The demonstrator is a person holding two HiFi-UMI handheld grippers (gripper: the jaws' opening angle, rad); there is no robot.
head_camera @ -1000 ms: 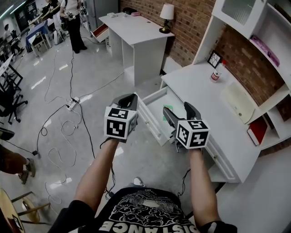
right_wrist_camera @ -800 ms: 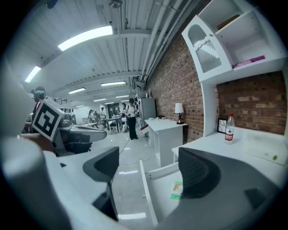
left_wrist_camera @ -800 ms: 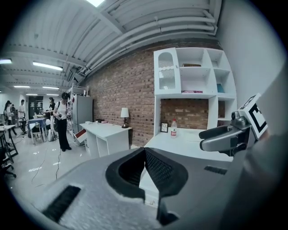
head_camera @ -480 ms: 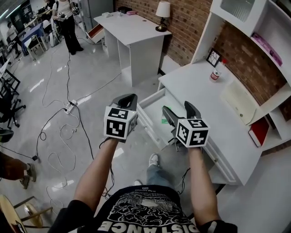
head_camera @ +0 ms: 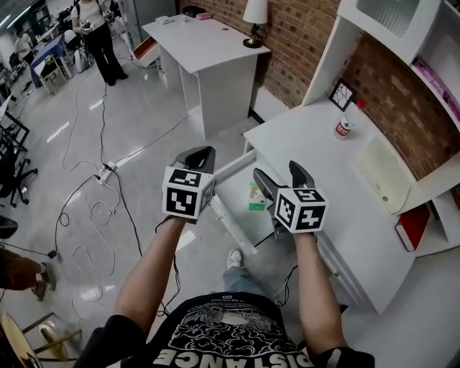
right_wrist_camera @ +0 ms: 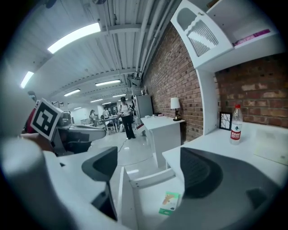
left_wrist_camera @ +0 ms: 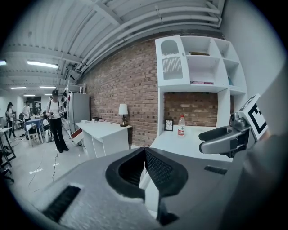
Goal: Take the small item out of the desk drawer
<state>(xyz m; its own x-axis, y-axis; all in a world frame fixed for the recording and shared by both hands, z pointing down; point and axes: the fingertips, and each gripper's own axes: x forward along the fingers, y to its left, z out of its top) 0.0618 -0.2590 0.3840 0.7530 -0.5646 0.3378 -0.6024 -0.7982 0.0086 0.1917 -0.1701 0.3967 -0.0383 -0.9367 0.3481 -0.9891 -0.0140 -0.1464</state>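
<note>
Right gripper (right_wrist_camera: 150,164): I see its jaws spread wide and opening, with nothing between the pads; it hovers over the open drawer (right_wrist_camera: 150,176).
Left gripper (left_wrist_camera: 144,150): its jaws are pressed together tip to tip and I see nothing pinched; it hangs just to the left of the drawer, over the floor.
Small item (right_wrist_camera: 169,203): a flat green and tan packet lying on the drawer's white bottom, below the right gripper and apart from it.
Drawer from the head view: pulled out of the desk (head_camera: 323,158), its front panel (head_camera: 231,224) towards me, the small item (head_camera: 254,195) lying inside, the right gripper (head_camera: 280,176) above it and the left gripper (head_camera: 200,154) beside its left edge.
Bottle (head_camera: 345,123): upright with a red label, on the desk top well beyond the drawer, near a small framed picture (head_camera: 341,94).
Second desk (head_camera: 201,43): white, far beyond the drawer, with a lamp (head_camera: 253,14) on it.
Cables (head_camera: 108,208): looped on the floor, well left of the drawer.
</note>
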